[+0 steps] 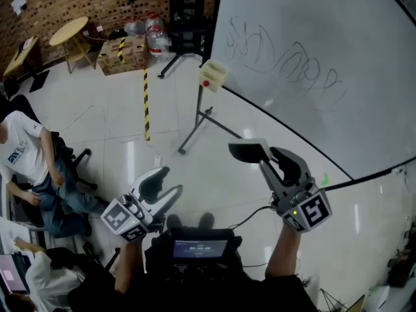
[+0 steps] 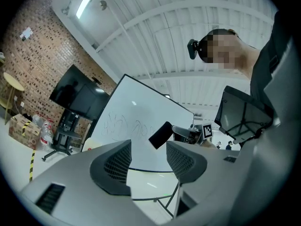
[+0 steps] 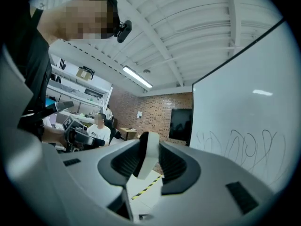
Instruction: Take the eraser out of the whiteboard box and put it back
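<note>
The eraser seemed light, stiff-backed and soft-faced; the right gripper fingers clenched its broad faces, while the left gripper stood released and empty.

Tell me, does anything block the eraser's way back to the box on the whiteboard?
Nothing visible does. The right tongs grip the eraser, and only open air lies between it and the box.

I see the whiteboard cut off top and right; the whiteboard box is too small to see into; fingers cover both faces of the eraser.
</note>
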